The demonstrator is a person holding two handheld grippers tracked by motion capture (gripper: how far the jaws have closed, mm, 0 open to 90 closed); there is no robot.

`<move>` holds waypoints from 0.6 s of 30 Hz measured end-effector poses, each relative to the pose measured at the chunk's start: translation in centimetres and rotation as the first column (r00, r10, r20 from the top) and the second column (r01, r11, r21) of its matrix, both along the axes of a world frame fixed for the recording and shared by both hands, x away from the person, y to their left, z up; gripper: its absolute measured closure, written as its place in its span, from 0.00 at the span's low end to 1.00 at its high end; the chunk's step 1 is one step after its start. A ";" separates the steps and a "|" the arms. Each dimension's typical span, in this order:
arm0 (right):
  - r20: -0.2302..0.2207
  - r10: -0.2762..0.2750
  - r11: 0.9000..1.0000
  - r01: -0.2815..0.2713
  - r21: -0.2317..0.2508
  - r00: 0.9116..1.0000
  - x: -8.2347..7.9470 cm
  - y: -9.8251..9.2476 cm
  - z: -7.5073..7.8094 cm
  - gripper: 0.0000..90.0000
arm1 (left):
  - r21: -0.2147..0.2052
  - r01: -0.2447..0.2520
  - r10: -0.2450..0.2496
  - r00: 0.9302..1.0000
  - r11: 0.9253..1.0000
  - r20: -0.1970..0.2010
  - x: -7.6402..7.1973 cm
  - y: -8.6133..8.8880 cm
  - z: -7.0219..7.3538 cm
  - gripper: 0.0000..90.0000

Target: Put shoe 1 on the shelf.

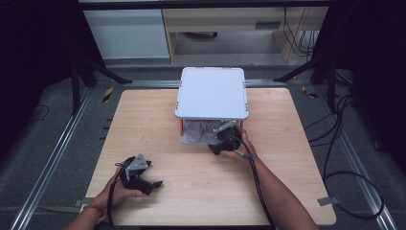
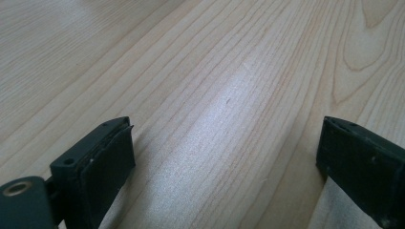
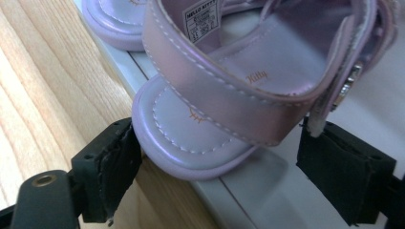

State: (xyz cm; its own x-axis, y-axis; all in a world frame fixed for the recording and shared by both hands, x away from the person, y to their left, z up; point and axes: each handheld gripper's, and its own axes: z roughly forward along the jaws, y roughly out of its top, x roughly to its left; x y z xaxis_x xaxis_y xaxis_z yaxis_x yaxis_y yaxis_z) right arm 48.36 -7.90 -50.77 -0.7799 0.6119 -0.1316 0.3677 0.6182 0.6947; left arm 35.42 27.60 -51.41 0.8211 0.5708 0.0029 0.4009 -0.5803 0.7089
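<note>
**Mia:** What is the right gripper [image 3: 219, 167] doing?

**Sam:** It is reaching for a little purple sandal [image 3: 229, 109]. In the right gripper view the sandal fills the middle and top of the frame. Its round front end pokes out between the two black jaws.

**Mia:** Is it squeezing the sandal?

**Sam:** Not yet, I think. The jaws stand wide apart. The one at the lower left is right by the sole, maybe just touching. The one at the lower right is beside the strap, and I can't tell if it touches.

**Mia:** Where is the sandal sitting?

**Sam:** On the low floor of a white box [image 1: 211, 91]. In the high view the box is in the upper middle of the wooden table [image 1: 158, 124], with its flat lid on top. A second sandal [image 3: 112, 16] peeks in at the upper left of the right gripper view.

**Mia:** And the left gripper [image 1: 143, 181]?

**Sam:** It rests at the lower left of the high view, jaws apart, holding nothing.

**Mia:** What comes next?

**Sam:** I guess the right jaws must close on the sandal's front, gently, then pull it straight out without bumping the lid.
</note>
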 end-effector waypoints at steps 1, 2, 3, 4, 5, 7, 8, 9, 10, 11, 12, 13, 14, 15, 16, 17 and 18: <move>0.000 -0.010 1.000 0.010 0.005 1.000 -0.1 -0.2 0.0 0.18 | 0.000 0.000 0.000 1.000 1.000 0.000 0.0 0.0 0.0 0.05; 0.000 -0.013 1.000 0.013 0.011 1.000 -0.3 -0.4 -0.1 0.21 | -0.004 -0.002 0.002 1.000 1.000 0.000 0.0 0.0 0.0 0.05; -0.011 -0.014 1.000 0.014 0.023 1.000 -0.5 -0.5 -0.1 0.23 | -0.003 -0.001 0.001 1.000 1.000 0.000 0.0 0.0 0.0 0.05; -0.003 -0.010 1.000 0.010 0.022 1.000 -0.6 -0.7 -0.1 0.25 | -0.003 -0.001 0.001 1.000 1.000 0.000 0.0 0.0 0.0 0.05; 0.000 -0.006 1.000 0.006 0.030 1.000 -0.8 -0.8 -0.1 0.26 | -0.003 -0.001 0.001 1.000 1.000 0.000 0.0 0.0 0.0 0.05; -0.013 0.008 0.999 -0.007 0.054 1.000 -1.0 -1.0 0.1 0.32 | 0.000 0.000 0.000 1.000 1.000 0.000 0.0 0.0 0.0 0.05; -0.006 0.012 0.998 -0.011 0.056 1.000 -1.0 -1.0 0.1 0.33 | 0.001 0.000 0.000 1.000 1.000 0.000 -0.1 0.0 0.0 0.05; -0.010 0.010 0.998 -0.009 0.058 1.000 -1.1 -1.0 0.1 0.35 | 0.001 0.001 -0.001 1.000 1.000 0.000 -0.1 0.0 0.0 0.05; -0.008 0.012 0.998 -0.012 0.056 1.000 -1.2 -1.1 0.1 0.36 | 0.001 0.002 -0.002 1.000 1.000 0.000 -0.1 0.0 0.0 0.05; -0.009 0.005 0.999 -0.005 0.054 1.000 -1.3 -1.1 0.1 0.37 | 0.001 0.002 -0.002 1.000 1.000 0.000 -0.1 0.0 0.0 0.05; -0.006 0.010 0.998 -0.010 0.060 1.000 -1.3 -1.2 0.1 0.38 | 0.001 0.002 -0.002 1.000 1.000 0.000 -0.1 0.0 0.0 0.05; -0.010 0.013 0.998 -0.012 0.066 1.000 -1.2 -1.3 0.0 0.38 | 0.001 0.002 -0.002 1.000 1.000 0.000 -0.1 0.0 0.0 0.05; -0.015 0.012 0.997 -0.011 0.075 1.000 -1.2 -1.3 0.0 0.38 | 0.001 0.002 -0.002 1.000 1.000 0.000 -0.1 0.0 0.0 0.05; -0.019 0.013 0.997 -0.012 0.082 1.000 -1.1 -1.2 0.0 0.38 | 0.001 0.003 -0.003 1.000 1.000 0.000 -0.1 0.0 0.0 0.05; -0.020 0.006 0.997 -0.005 0.079 1.000 -1.1 -1.1 0.0 0.38 | 0.001 0.003 -0.003 1.000 1.000 0.000 -0.1 0.0 0.0 0.05; -0.024 0.004 0.997 -0.002 0.083 1.000 -1.0 -1.0 0.0 0.38 | 0.001 0.003 -0.003 1.000 1.000 0.000 -0.1 0.0 0.0 0.05; -0.024 -0.006 0.996 0.008 0.085 1.000 -0.8 -0.8 0.0 0.38 | 0.001 0.003 -0.003 1.000 1.000 0.000 -0.1 0.0 0.0 0.05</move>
State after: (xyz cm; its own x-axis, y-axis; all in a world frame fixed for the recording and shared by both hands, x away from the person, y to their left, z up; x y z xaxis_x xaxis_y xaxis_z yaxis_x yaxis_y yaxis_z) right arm 47.55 -8.72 -50.74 -0.7777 0.6257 -0.0606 0.3888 0.5545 0.7358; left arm 35.35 27.57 -51.41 0.8227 0.5684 0.0033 0.3992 -0.5820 0.7085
